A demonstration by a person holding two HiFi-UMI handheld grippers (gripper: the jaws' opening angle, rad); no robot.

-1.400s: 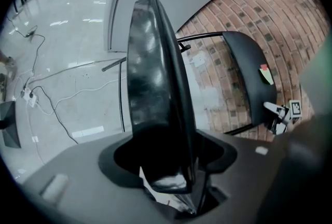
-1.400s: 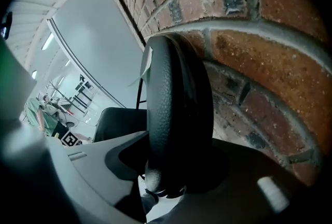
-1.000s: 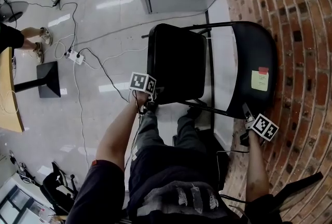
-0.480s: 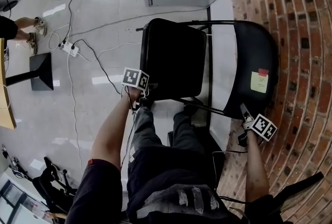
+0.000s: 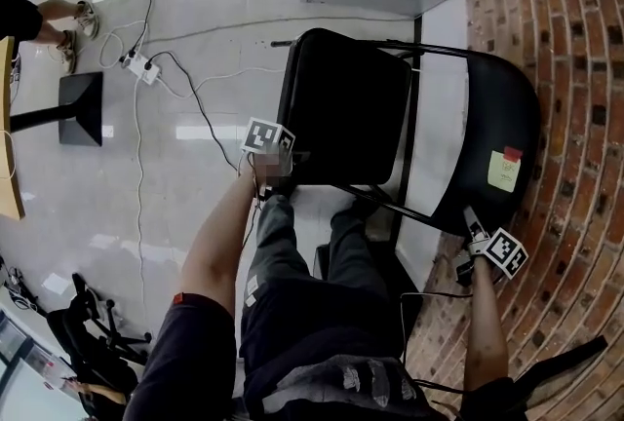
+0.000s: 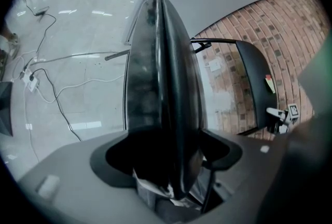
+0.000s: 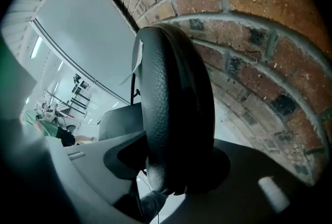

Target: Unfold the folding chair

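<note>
Left hand-held gripper [image 5: 280,168] straddles the front edge of the seat [image 5: 346,102]; its jaws have just been opening and appear slack round that edge. Right hand-held gripper [image 5: 476,232] sits over the backrest [image 5: 499,107] rim, jaws likewise just opening, pads seemingly in contact. Chair [image 5: 413,97] stands on the floor [image 5: 195,68] against the brick wall [image 5: 575,117], seat swung away from backrest. Judged essentially unfolded; only release remains.

The seat [image 5: 346,107] stands left of the backrest [image 5: 478,117], the brick wall [image 5: 575,49] right of both.
</note>
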